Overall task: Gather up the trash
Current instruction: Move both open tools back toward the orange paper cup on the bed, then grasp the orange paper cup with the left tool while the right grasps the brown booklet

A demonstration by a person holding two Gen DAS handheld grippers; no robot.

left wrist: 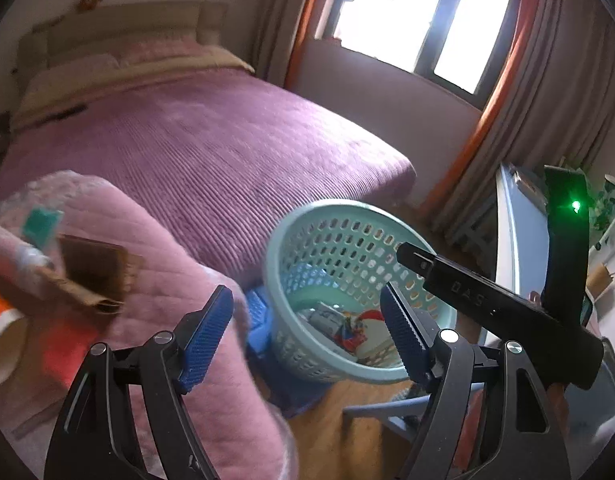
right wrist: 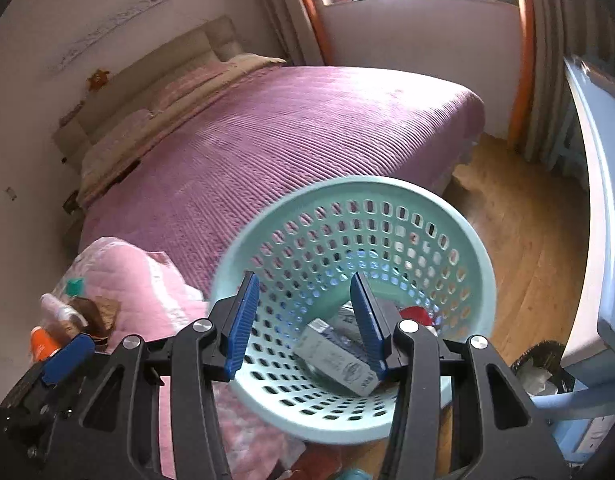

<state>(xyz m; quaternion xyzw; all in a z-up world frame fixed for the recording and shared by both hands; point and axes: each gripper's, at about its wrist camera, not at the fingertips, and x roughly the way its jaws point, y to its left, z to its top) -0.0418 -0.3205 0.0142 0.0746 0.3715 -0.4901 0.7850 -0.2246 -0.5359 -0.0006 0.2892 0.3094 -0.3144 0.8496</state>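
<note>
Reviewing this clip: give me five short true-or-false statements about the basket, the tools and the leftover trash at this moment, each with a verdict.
1. The mint-green perforated plastic basket already holds trash, including a grey carton. True.
2. The left tool grips a brown piece. False: its jaws are apart and hold nothing.
3. The right tool is open above the basket's mouth. True.
4. The purple ribbed bedspread is littered with wrappers. False: no wrappers show on it.
5. A brown cardboard piece lies on the pink quilted cover near an orange-and-white cup. True.
</note>
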